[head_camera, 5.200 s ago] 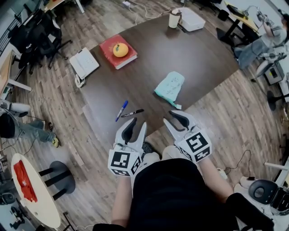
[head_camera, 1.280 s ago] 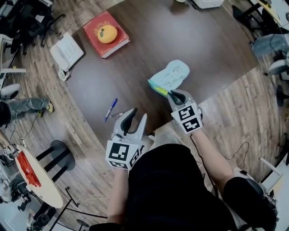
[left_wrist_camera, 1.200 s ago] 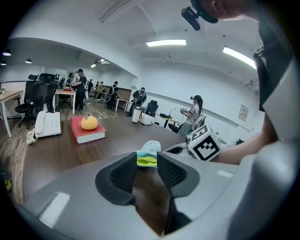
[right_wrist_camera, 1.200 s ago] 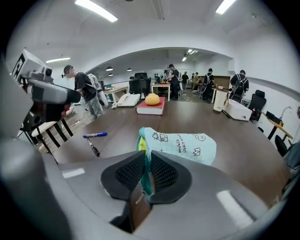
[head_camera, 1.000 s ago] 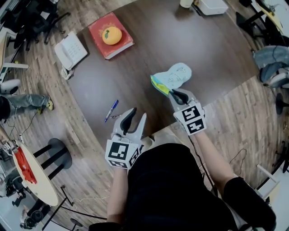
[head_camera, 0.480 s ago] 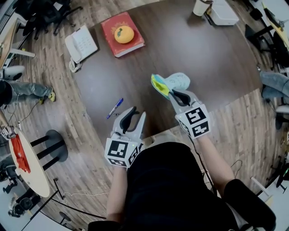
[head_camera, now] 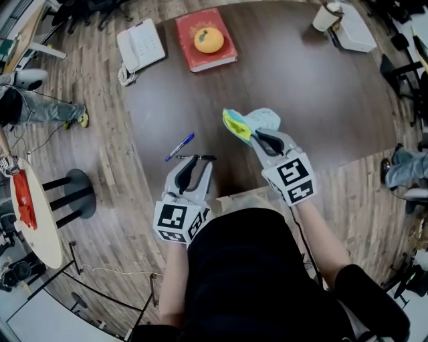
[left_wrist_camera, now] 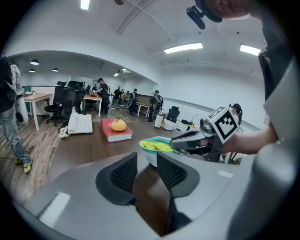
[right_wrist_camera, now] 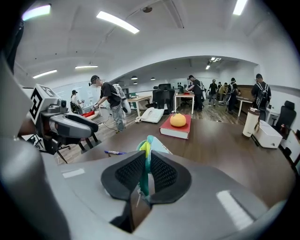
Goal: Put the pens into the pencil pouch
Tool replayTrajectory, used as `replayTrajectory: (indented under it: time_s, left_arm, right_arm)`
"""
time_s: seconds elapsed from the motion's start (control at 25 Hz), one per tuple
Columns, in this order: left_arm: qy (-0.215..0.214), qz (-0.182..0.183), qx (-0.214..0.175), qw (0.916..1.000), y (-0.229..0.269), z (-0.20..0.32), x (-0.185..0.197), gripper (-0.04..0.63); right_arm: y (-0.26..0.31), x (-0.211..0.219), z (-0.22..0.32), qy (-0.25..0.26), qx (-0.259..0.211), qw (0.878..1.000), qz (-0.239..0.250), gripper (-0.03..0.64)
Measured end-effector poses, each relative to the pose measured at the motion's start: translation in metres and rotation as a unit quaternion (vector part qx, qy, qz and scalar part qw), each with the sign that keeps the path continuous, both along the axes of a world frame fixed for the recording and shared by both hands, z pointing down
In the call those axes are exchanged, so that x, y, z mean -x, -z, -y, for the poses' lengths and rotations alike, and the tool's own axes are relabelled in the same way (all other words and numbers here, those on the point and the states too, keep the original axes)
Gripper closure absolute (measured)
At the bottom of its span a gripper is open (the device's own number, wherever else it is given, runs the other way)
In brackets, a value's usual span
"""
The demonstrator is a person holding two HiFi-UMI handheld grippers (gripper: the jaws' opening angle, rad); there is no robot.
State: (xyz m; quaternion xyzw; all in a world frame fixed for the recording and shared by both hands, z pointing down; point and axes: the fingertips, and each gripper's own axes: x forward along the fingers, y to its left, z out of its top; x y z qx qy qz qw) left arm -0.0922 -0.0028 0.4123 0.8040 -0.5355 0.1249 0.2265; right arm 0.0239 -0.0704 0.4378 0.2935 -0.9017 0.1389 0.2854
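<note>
An orange (head_camera: 209, 40) is sitting on a red book (head_camera: 200, 59) at the far side of the dark surface (head_camera: 301, 87) I am working at. A white telephone (head_camera: 142, 47) is lying just left of the book. A paper cup (head_camera: 326, 18) is standing beside a white box (head_camera: 354, 33) at the far right corner. On my left, a small round table (head_camera: 37, 234) is carrying something red (head_camera: 25, 200).
</note>
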Motion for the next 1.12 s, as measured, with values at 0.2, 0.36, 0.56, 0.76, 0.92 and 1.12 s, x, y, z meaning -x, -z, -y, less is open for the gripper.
replayTrajectory:
  time_s: [0.2, 0.36, 0.56, 0.76, 0.92, 1.12]
  left_arm:
    - [0.032, 0.002, 0.012, 0.9994, -0.012, -0.007, 0.029, 0.469]
    - [0.03, 0.017, 0.02, 0.9992, -0.021, -0.009, 0.044, 0.469]
    - [0.002, 0.045, 0.032, 0.9985, -0.035, -0.007, 0.057, 0.469]
    - [-0.019, 0.044, 0.05, 0.9976, -0.052, -0.01, 0.066, 0.469]
    - [-0.031, 0.046, 0.064, 0.9964, -0.066, -0.014, 0.07, 0.469]
    - [-0.037, 0.041, 0.08, 0.9952, -0.087, -0.014, 0.077, 0.469]
  right_arm:
    - [-0.001, 0.012, 0.0, 0.009, -0.003, 1.0, 0.0, 0.572]
    - [-0.003, 0.014, -0.001, 0.008, 0.002, 1.0, -0.005, 0.572]
    - [-0.002, 0.013, -0.002, -0.007, 0.004, 1.0, -0.012, 0.572]
    - [-0.004, 0.013, -0.005, -0.018, 0.01, 1.0, -0.019, 0.572]
    - [-0.003, 0.011, -0.006, -0.024, 0.013, 0.999, -0.023, 0.572]
    - [-0.003, 0.01, -0.006, -0.031, 0.014, 0.999, -0.029, 0.572]
